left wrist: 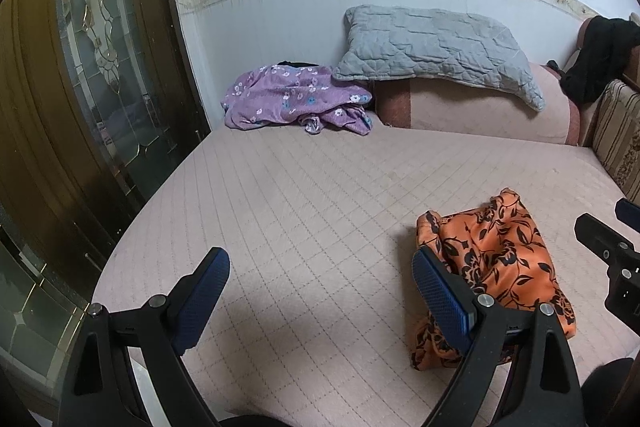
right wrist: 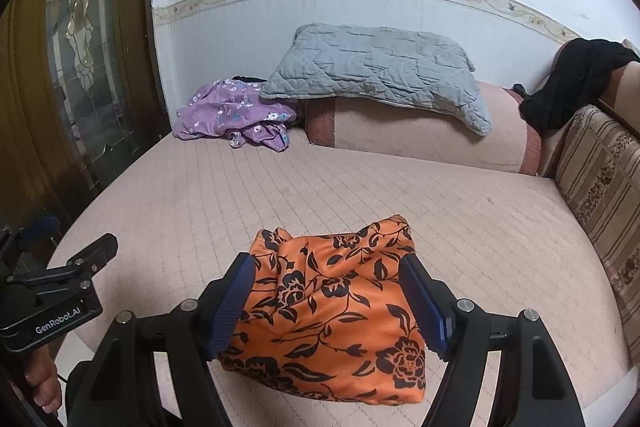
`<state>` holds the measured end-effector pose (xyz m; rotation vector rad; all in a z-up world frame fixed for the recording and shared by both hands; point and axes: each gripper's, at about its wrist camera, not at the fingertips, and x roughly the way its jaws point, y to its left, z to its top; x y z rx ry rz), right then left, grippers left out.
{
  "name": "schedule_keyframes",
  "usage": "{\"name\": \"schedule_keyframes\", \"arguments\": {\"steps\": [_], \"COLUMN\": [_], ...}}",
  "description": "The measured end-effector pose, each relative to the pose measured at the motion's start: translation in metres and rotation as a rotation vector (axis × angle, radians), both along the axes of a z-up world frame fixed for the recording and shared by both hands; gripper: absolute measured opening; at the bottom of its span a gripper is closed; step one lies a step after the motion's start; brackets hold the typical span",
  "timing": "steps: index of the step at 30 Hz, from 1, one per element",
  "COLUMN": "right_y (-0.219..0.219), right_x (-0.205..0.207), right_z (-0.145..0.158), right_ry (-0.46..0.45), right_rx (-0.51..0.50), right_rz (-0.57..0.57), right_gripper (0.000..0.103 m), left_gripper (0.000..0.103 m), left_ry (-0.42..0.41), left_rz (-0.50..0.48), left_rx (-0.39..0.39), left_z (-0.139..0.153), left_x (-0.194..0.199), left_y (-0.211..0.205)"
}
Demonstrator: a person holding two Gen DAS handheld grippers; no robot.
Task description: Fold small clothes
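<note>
An orange garment with black flowers lies bunched in a rough folded heap on the pink quilted bed, near its front edge. My right gripper is open, its blue pads on either side of the garment just above it, holding nothing. In the left wrist view the same garment lies at the right. My left gripper is open and empty over bare bed, its right finger beside the garment's left edge. The right gripper shows at that view's right edge.
A purple flowered garment lies crumpled at the back by the wall. A grey quilted pillow rests on a pink bolster. A black garment hangs over the striped sofa back at right. A wood and glass door stands at left.
</note>
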<state>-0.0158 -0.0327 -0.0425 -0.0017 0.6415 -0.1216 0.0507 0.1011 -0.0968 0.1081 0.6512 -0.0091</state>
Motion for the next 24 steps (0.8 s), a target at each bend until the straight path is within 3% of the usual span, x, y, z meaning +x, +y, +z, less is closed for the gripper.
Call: {"name": "schedule_keyframes", "arguments": {"steps": [15, 24], "right_y": [-0.002, -0.006], "right_x": [0.04, 0.046], "right_z": [-0.03, -0.036], "right_ry": [0.068, 0.077], "right_rx": [-0.004, -0.005], "right_rz": [-0.012, -0.023], "right_gripper": [0.077, 0.077], "left_gripper": [0.093, 0.093], "left_ry": [0.039, 0.037], "left_rz": [0.001, -0.023], "left_rx": [0.003, 0.004], "left_z": [-0.019, -0.017], "left_x": [0.043, 0.046], "left_y": [-0.003, -0.013]}}
